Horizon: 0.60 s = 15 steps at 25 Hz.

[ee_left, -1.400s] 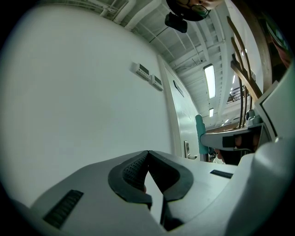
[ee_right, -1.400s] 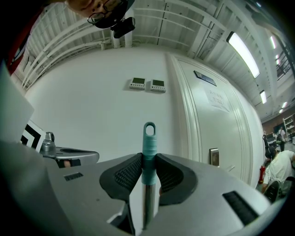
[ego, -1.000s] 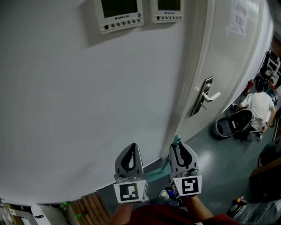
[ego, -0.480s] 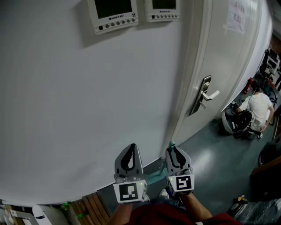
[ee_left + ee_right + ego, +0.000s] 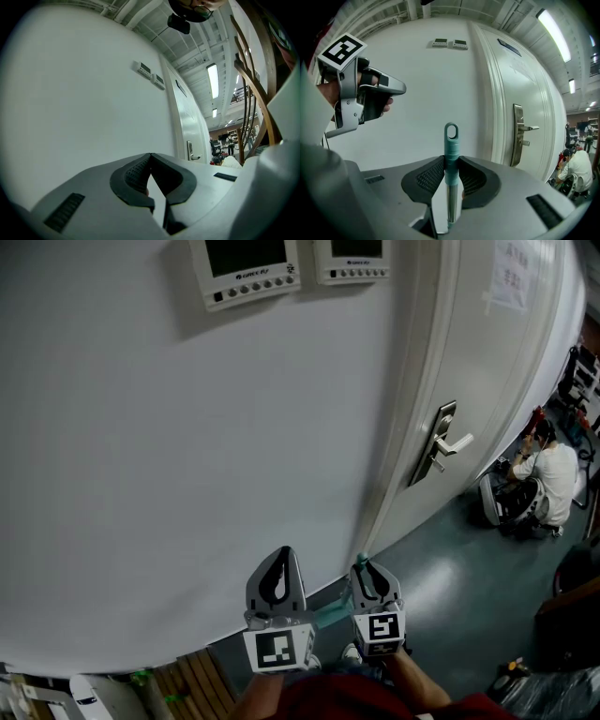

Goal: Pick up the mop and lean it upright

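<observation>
The mop handle [image 5: 451,140] is a silver pole with a teal end and hanging loop. It stands upright between the pads of my right gripper [image 5: 451,161], which is shut on it just below the loop. In the head view only the teal tip [image 5: 360,560] shows above my right gripper [image 5: 364,568], close to the white wall. A teal patch [image 5: 328,615] shows low between the two grippers; the rest of the mop is hidden. To the left, my left gripper [image 5: 281,554] is level with the right one, and its jaws [image 5: 150,157] are shut on nothing.
A white door with a metal lever handle [image 5: 441,442] stands right of the wall. Two control panels [image 5: 248,268] hang high on the wall. A person [image 5: 548,470] crouches on the floor at far right. Wooden slats [image 5: 192,681] lie at bottom left.
My right gripper has sunk with the mop handle still in it, and less of the teal tip shows above it. The left gripper has stayed put.
</observation>
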Tool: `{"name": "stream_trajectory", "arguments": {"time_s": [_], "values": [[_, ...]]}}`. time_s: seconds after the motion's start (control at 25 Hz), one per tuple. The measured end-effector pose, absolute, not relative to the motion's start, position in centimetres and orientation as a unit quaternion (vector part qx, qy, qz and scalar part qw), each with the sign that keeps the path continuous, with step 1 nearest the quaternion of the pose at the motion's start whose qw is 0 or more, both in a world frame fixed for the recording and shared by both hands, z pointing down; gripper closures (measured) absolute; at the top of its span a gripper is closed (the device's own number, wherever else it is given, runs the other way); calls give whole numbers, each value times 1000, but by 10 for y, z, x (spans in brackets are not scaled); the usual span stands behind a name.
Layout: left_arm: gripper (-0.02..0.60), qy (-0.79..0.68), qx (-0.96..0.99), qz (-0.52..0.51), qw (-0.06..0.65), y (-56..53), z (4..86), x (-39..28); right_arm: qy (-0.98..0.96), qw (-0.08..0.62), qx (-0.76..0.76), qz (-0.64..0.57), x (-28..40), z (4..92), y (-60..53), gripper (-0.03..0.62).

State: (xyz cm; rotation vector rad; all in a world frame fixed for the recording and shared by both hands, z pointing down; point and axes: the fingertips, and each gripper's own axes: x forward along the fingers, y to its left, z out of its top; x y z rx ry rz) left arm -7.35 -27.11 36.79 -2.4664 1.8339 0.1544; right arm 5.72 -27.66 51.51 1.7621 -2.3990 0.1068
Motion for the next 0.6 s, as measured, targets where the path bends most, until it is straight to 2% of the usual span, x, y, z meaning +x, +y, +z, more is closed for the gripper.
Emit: {"name": "stream_trajectory", "arguments": {"time_s": [0.6], "values": [[568,600,-798,49,29,-272,371,-75,-804,88,587,42,55,523,-282,488]]}}
